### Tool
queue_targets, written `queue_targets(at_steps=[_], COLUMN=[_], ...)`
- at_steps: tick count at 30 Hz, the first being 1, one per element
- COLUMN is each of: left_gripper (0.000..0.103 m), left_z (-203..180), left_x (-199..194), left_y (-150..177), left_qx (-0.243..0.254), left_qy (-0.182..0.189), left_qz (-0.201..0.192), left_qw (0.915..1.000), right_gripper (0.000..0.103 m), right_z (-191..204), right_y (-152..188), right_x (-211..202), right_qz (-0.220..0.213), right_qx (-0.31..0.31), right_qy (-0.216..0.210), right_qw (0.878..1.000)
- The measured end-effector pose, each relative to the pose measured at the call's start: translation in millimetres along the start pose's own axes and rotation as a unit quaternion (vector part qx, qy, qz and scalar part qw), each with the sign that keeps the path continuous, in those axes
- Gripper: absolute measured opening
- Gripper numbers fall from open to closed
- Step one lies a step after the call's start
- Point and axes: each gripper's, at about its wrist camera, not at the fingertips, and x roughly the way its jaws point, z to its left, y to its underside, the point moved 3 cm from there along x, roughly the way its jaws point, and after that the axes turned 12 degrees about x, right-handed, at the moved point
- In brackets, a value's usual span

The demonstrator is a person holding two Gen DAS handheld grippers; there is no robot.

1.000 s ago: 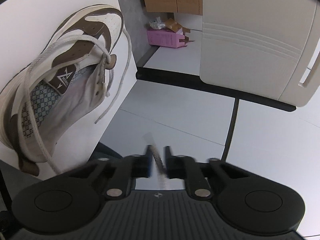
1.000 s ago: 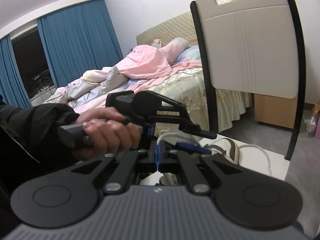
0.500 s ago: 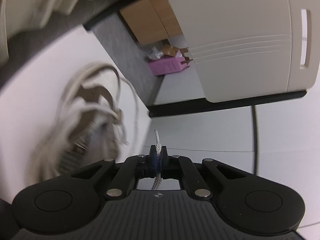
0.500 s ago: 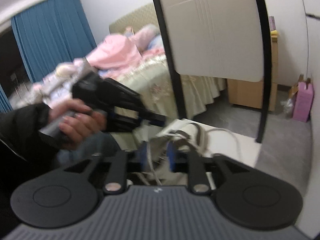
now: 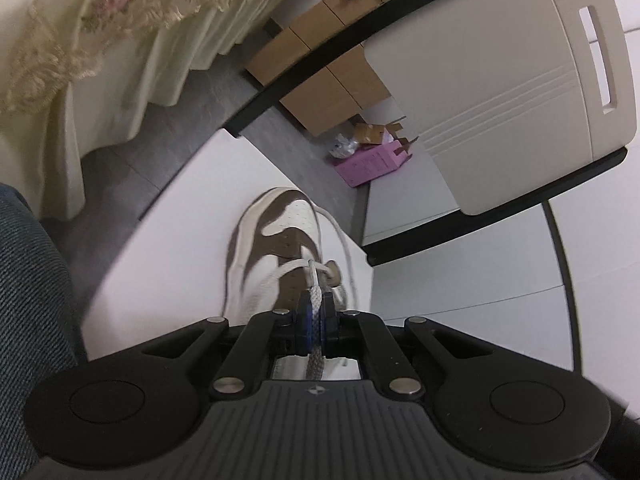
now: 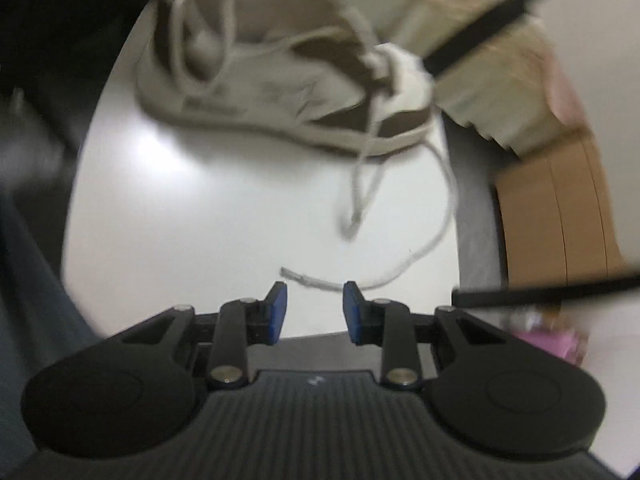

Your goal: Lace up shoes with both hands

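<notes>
L wrist view: left gripper (image 5: 315, 322) has its jaws clamped tight on the white lace (image 5: 315, 307), which runs fwd from the pads to the eyelets of the brown-and-white shoe (image 5: 276, 256) just ahead, toe pointing away, on the white worktop (image 5: 180, 232). Chair back (image 5: 500, 92) and pink box (image 5: 370, 162) sit farther out, right of the jaws. R wrist view (blurred): right gripper (image 6: 315, 312) has its jaws partway open, holding nothing; the loose lace end (image 6: 320, 281) lies on the worktop just beyond the pad tips, shoe well ahead, side-on.
</notes>
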Motion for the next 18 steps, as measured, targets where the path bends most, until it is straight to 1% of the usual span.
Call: queue_targets(at_steps=[4, 8, 10, 13, 15, 17, 18], left_gripper=[0.003, 0.003, 0.003, 0.003, 0.003, 0.003, 0.003], left_z=[5, 10, 12, 15, 17, 18, 18], left_x=[5, 11, 14, 15, 16, 17, 18], left_y=[2, 2, 2, 1, 1, 1, 1], left_qx=[-0.003, -0.008, -0.012, -0.015, -0.017, -0.019, -0.020], left_qy=[-0.002, -0.001, -0.004, -0.010, -0.013, -0.014, -0.015], left_qz=[0.006, 0.016, 0.017, 0.018, 0.019, 0.021, 0.021], left_qw=[1.0000, 0.9998, 0.9998, 0.9997, 0.9996, 0.9995, 0.9995], right_gripper=[0.032, 0.032, 0.032, 0.032, 0.032, 0.030, 0.030], right_z=[-3, -3, -4, -8, -12, -19, -24], right_y=[1, 4, 1, -3, -7, -10, -12], right_x=[20, 35, 43, 47, 48, 49, 50], right_qz=[0.024, 0.044, 0.049, 0.046, 0.048, 0.057, 0.065], right_qx=[-0.073, -0.145, -0.159, -0.171, -0.177, -0.169, -0.156], right_qy=[-0.021, -0.040, -0.052, -0.072, -0.077, -0.091, -0.102], right_qw=[0.997, 0.988, 0.985, 0.982, 0.980, 0.980, 0.980])
